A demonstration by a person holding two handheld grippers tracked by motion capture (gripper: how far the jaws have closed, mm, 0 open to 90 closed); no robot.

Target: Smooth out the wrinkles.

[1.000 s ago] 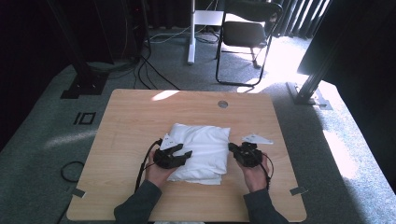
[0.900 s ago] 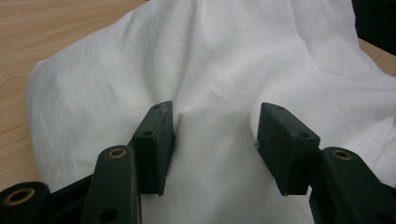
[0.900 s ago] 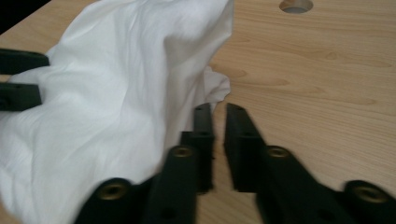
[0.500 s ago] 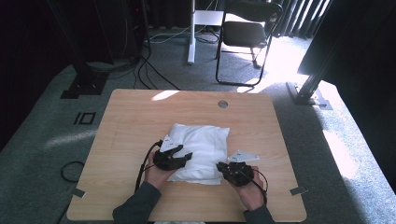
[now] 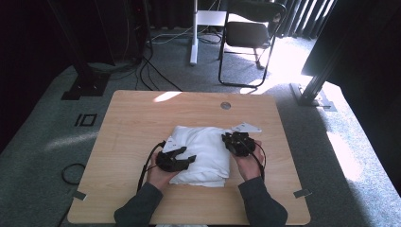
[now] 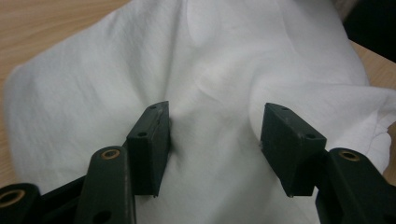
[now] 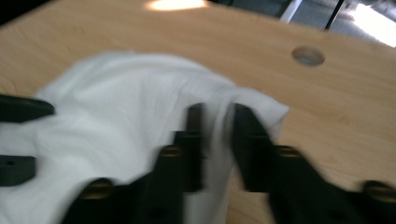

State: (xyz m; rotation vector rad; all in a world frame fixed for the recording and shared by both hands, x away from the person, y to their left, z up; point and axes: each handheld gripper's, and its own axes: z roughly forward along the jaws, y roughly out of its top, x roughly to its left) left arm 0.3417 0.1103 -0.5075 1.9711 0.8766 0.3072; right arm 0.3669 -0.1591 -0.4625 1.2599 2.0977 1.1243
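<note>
The white, soft, folded cloth (image 5: 201,153) lies in the middle of my light wooden tabletop (image 5: 132,123), nearer my edge than the far one. My right claw (image 7: 217,140) is clamped on a fold at the cloth's right edge; the picture there is blurred, but white fabric runs up between the two black jaws. My left claw (image 6: 215,135) rests on the cloth's near left part with its jaws standing apart. They have just been opening, and the cloth lies bunched between them without the pads pressing on it.

I judge that I am folding or straightening the cloth, with the right side in hand. To do this well, I should keep the right claw's grip firm and carry the edge low and evenly, so the layers underneath do not drag along. The left claw should either hold the pile down or lift fully clear of the wrinkle it made, since a pad catching the fabric could pull the stack askew.
</note>
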